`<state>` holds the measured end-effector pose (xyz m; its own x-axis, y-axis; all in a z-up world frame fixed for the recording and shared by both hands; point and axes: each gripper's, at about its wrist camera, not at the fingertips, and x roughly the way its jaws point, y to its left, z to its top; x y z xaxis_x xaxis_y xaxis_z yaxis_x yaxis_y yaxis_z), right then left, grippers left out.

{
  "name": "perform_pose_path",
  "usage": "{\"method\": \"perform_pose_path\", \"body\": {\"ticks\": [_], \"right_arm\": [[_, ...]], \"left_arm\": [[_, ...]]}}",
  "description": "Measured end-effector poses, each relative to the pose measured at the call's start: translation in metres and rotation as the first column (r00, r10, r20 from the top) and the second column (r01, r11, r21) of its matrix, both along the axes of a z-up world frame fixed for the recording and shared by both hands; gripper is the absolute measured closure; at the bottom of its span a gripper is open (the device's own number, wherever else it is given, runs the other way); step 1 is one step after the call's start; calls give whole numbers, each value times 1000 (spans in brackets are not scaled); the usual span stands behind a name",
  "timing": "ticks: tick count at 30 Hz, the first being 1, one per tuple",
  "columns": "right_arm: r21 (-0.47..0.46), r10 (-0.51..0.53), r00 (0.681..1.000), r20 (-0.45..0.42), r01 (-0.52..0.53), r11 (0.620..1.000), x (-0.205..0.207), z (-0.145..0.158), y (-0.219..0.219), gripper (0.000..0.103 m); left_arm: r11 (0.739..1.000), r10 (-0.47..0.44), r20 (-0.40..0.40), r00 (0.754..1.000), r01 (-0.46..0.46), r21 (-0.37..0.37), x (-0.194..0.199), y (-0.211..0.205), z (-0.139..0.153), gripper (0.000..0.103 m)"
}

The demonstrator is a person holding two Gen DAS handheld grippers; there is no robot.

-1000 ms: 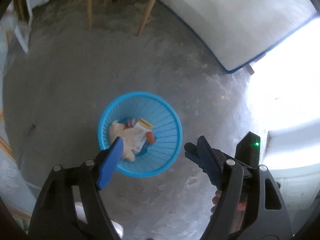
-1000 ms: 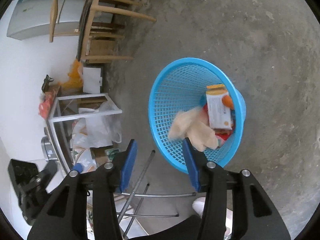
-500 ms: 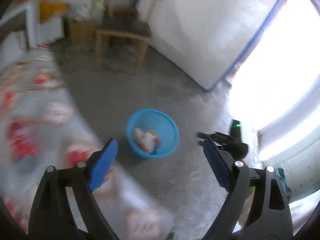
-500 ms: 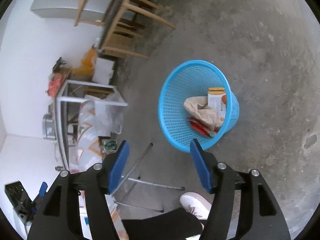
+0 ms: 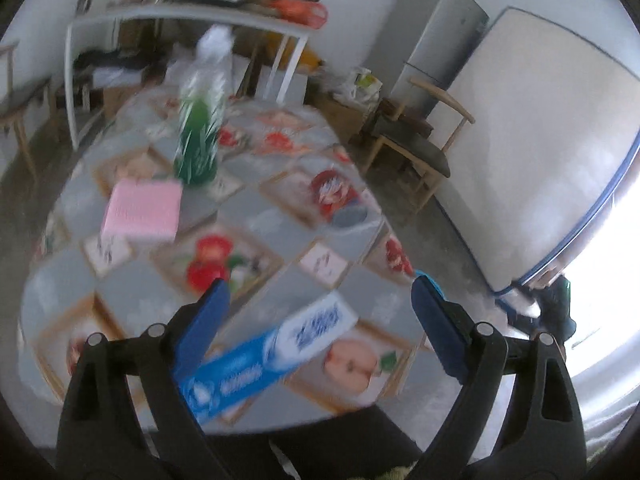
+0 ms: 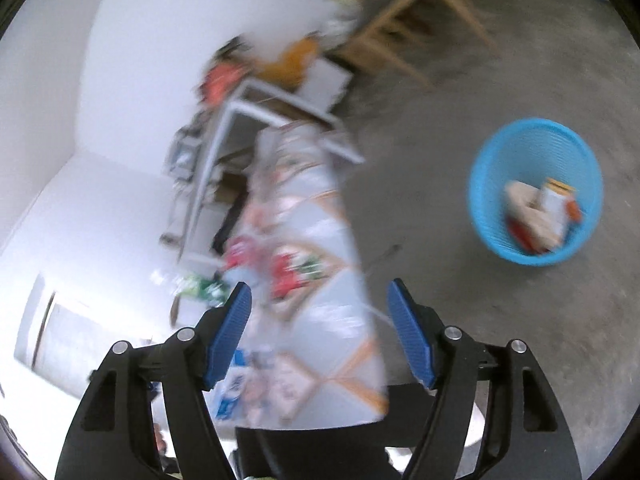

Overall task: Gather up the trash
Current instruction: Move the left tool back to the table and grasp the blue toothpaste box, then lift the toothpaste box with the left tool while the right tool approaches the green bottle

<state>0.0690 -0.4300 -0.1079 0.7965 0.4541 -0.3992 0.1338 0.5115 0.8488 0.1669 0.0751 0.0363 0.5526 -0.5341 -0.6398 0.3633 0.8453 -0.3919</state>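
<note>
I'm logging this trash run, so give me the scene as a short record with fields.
table: patterned cloth
on table: blue box, pink box, green bottle
bin: blue, on the floor, trash inside
left gripper: jaws opening, nothing between them
right gripper: jaws opening, nothing between them

Motion blur smears the blue box (image 5: 267,354) near the table's (image 5: 256,216) front edge; its lettering is unreadable.
</note>
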Motion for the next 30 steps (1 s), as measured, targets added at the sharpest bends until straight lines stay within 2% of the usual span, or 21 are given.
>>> {"method": "perform_pose_path", "body": {"ticks": [3, 5, 7, 10, 12, 15, 19, 22, 25, 27, 28, 30], "right_arm": [[-40, 96, 995, 24, -95, 995, 19, 23, 38, 35], [-54, 157, 987, 26, -156, 986, 32, 32, 62, 35], [-70, 216, 976, 14, -214, 974, 43, 36, 89, 35], [-89, 295, 956, -11, -295, 952, 60, 38, 126, 35], [-91, 356, 934, -18, -357, 930, 68, 39, 150, 35], [-102, 415, 910, -16, -414, 904, 76, 44, 174, 35], [-114, 449, 893, -23, -449, 886, 80, 48, 193, 35], [-119, 461, 887, -38, -462, 879, 81, 49, 199, 35], [-112, 464, 885, -49, -466, 877, 83, 47, 203, 35], [-107, 463, 885, -52, -466, 878, 86, 45, 203, 35], [-106, 461, 886, -54, -465, 879, 87, 44, 203, 35], [-101, 460, 886, -59, -464, 880, 88, 42, 202, 34]], "left_arm": [[1000, 22, -5, 1000, -22, 16, -15, 15, -24, 15], [999, 5, -1, 1000, -5, 41, -22, 19, -36, 15], [993, -5, 39, 999, 1, 117, -25, 13, -43, 15], [967, -93, 120, 988, 61, 249, -21, -4, -50, 15], [937, -165, 125, 978, 116, 331, -10, -19, -57, 15], [878, -240, 80, 968, 181, 443, 8, -38, -69, 15], [791, -349, -31, 937, 312, 527, 25, -57, -95, 15], [753, -348, -94, 933, 338, 565, 35, -62, -110, 15], [761, -309, -153, 939, 340, 552, 43, -59, -118, 28], [811, -237, -199, 951, 306, 499, 51, -47, -119, 38], [834, -198, -221, 955, 283, 474, 55, -41, -119, 40], [902, -80, -262, 962, 182, 392, 64, -19, -116, 42]]}}
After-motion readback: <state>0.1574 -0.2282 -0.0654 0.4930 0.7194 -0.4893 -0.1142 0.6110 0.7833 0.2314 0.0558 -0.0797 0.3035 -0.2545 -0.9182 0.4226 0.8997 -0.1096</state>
